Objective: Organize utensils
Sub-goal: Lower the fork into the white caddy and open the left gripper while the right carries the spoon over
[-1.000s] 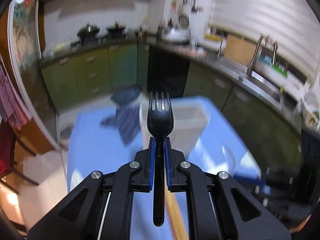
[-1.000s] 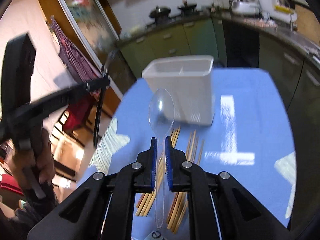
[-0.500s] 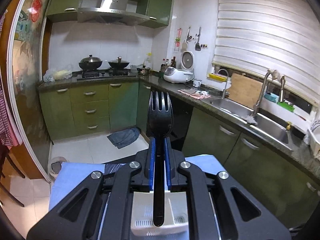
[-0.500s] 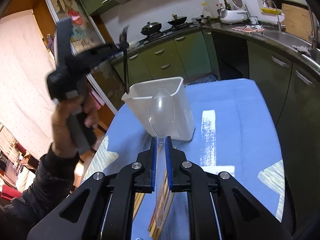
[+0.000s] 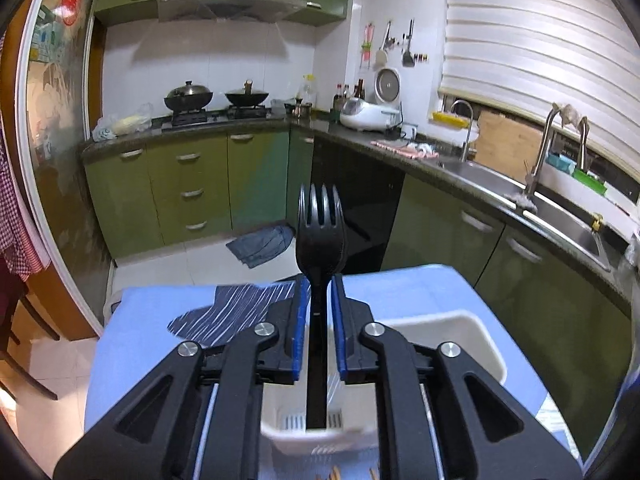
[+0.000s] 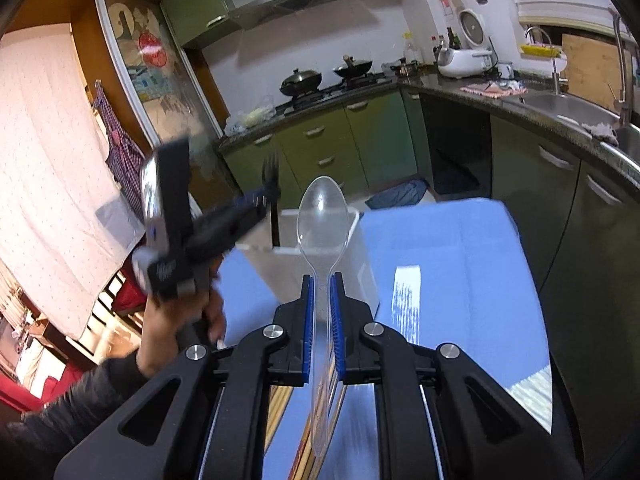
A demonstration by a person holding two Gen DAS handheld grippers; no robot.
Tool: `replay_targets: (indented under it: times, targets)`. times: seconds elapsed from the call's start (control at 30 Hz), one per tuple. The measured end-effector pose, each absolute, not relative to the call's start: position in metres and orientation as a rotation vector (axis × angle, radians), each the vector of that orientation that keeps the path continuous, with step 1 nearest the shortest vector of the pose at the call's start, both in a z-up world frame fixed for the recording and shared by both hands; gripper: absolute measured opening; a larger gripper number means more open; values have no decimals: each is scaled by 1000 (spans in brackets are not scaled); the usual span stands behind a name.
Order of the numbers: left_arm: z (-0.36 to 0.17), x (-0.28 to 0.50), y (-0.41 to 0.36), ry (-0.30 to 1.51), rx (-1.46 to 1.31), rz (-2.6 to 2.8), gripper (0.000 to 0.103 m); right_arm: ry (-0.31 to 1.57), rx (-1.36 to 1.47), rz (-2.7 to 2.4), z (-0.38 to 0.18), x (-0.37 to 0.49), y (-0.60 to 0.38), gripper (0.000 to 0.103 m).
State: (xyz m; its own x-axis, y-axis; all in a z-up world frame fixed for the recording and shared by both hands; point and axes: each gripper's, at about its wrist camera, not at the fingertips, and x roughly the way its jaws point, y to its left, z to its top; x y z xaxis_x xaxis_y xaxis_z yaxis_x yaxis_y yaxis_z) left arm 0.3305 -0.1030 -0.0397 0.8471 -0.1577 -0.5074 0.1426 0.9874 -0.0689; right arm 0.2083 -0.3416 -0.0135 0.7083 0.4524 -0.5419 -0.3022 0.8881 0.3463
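Black plastic fork (image 5: 319, 236) upright over white plastic utensil caddy (image 5: 460, 344).
Left gripper (image 5: 319, 304) tilted down, jaws opening around fork; right gripper (image 6: 322, 304) clamps clear plastic spoon (image 6: 322, 216).

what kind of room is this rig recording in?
A home kitchen, most likely: green cabinets, two woks on a gas stove under a range hood, and a steel sink with taps along the counter.

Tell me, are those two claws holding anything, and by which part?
The right gripper clamps a clear spoon by its handle. The left gripper, jaws opening, has a black fork's handle between them.
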Motion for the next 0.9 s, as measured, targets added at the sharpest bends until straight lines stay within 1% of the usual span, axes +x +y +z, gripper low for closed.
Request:
replay_targets:
  times: [0.03,0.1,0.23,0.33,0.57,0.73,0.9]
  targets:
    - [-41,328,-102,541,-23,-156,14,650,240,421,-10,211,-341,9]
    - [-43,323,-100,551,-8,-152,19,627,242,417,0,217,-339,9]
    - [-43,310,-97,564,5,-156,21,538,237,389,25,227,-334,9]
    - [-43,302,-99,560,27,-155,26,477,241,371,41,236,-329,9]
    - [-41,289,-96,565,42,-168,27,354,239,321,69,269,-313,9]
    - [-39,280,-95,558,52,-163,27,291,226,276,72,306,-296,9]
    - [-39,277,-95,563,64,-165,27,313,230,274,50,340,-283,9]
